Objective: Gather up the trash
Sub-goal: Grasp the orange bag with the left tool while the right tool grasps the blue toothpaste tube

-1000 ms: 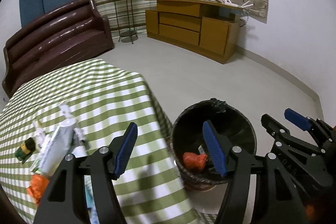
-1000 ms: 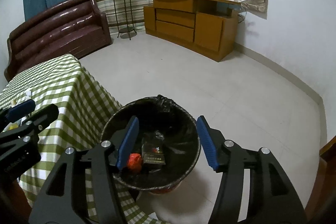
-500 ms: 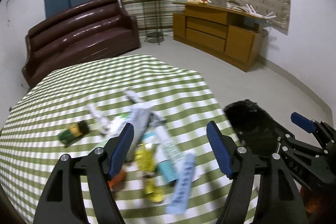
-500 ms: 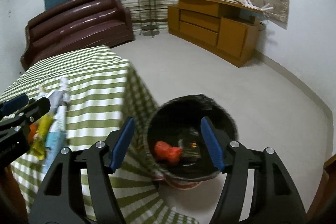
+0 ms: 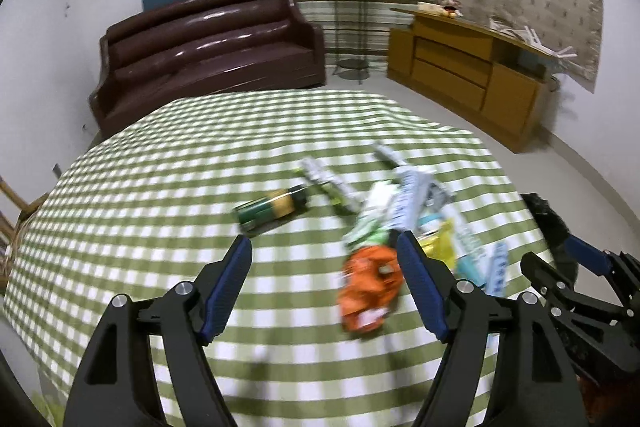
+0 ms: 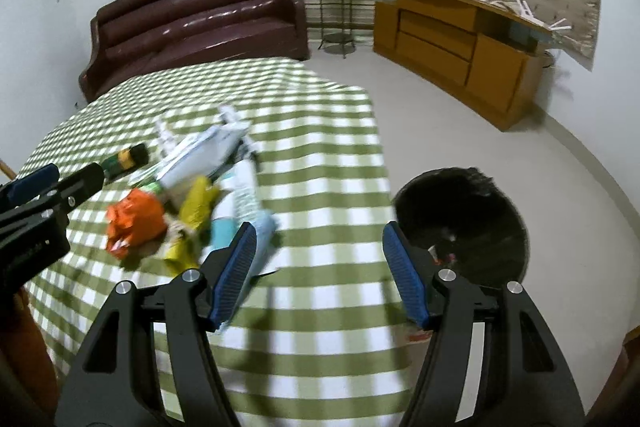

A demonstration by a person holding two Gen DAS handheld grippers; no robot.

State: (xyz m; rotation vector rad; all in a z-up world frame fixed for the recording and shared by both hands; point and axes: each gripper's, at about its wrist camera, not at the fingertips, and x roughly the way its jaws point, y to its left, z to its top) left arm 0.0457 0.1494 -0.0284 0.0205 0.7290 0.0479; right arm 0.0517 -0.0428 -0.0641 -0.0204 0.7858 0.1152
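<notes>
A heap of trash lies on the green-checked tablecloth [image 5: 160,195]: a crumpled orange wrapper [image 5: 370,287] [image 6: 134,219], a yellow packet [image 6: 192,223], several white and pale blue wrappers [image 5: 408,203] [image 6: 208,151], and a dark green can [image 5: 272,211] [image 6: 126,159] apart to the left. My left gripper [image 5: 324,287] hovers over the cloth, its jaws opening with nothing between them; the orange wrapper is just beside its right finger. My right gripper [image 6: 320,271] is open and empty above the table's edge. The black-lined bin [image 6: 464,223] stands on the floor to the right.
A dark brown sofa [image 5: 208,47] stands behind the table. A wooden cabinet [image 5: 460,67] lines the right wall, with a metal plant stand [image 5: 352,11] beside it. The grey floor [image 6: 440,115] runs around the bin.
Both grippers swung left from above the bin to over the table. The trash heap has come into the middle of both views and the bin has slid to the right.
</notes>
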